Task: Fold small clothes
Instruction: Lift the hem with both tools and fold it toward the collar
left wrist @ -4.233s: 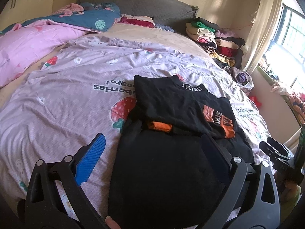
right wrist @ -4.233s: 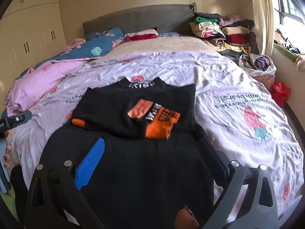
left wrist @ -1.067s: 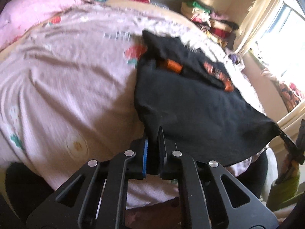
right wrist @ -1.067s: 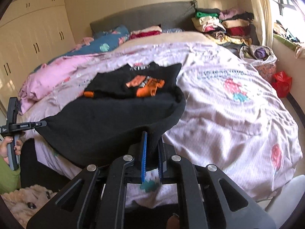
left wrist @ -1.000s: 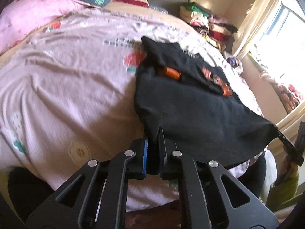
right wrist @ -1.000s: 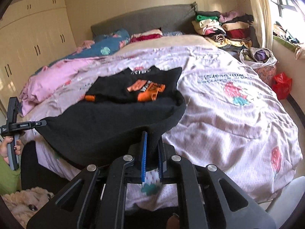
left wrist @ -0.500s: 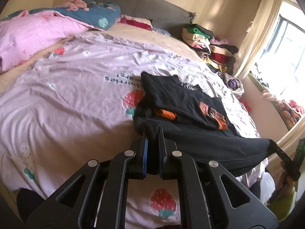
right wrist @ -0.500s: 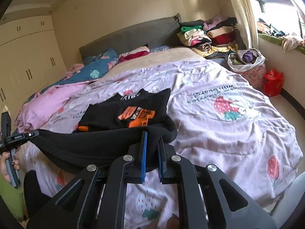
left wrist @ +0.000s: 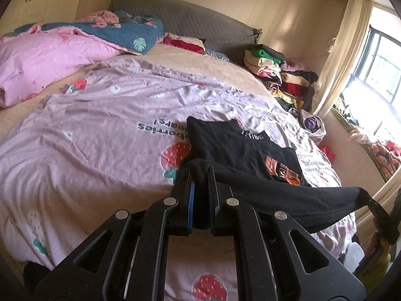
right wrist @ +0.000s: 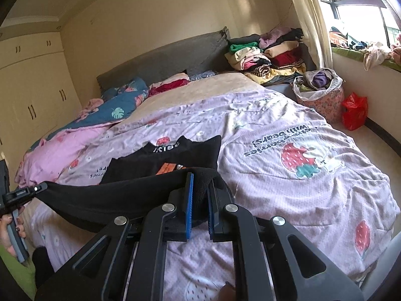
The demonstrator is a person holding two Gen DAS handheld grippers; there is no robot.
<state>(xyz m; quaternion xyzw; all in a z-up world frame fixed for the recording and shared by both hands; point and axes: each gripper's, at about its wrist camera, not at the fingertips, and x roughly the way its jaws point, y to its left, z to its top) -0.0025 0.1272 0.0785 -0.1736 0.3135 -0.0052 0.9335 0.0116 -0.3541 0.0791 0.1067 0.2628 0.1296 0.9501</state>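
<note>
Black shirt (left wrist: 240, 150), printed in orange and white, lies on the lilac strawberry-print bedspread (left wrist: 100, 150) near the foot of the bed. We see its far part flat on the cover, collar end toward the headboard (left wrist: 190, 20). Its near hem is lifted off the bed and stretched in a sagging band between our two tools.

Our left gripper (left wrist: 200, 183) is clamped on one corner of that hem, black cloth bunched between its closed jaws. Our right gripper (right wrist: 199, 188) is clamped on the other corner in the same way. In the left wrist view the band runs off to the right, where the other tool pinches its end. In the right wrist view it runs off to the left, where a hand (right wrist: 11, 228) grips the handle of the other tool.

Farther out, a pink quilt (left wrist: 50, 57) and a teal leaf-print blanket (left wrist: 120, 32) are heaped on the left side of the bed. A pile of folded clothes (right wrist: 265, 55) sits by the headboard on the window side. A floral basket (right wrist: 323, 100) full of fabric stands on the floor beside the bed, with a red bag (right wrist: 354, 110) just beside it. Cream wardrobe doors (right wrist: 30, 87) line the far wall.
</note>
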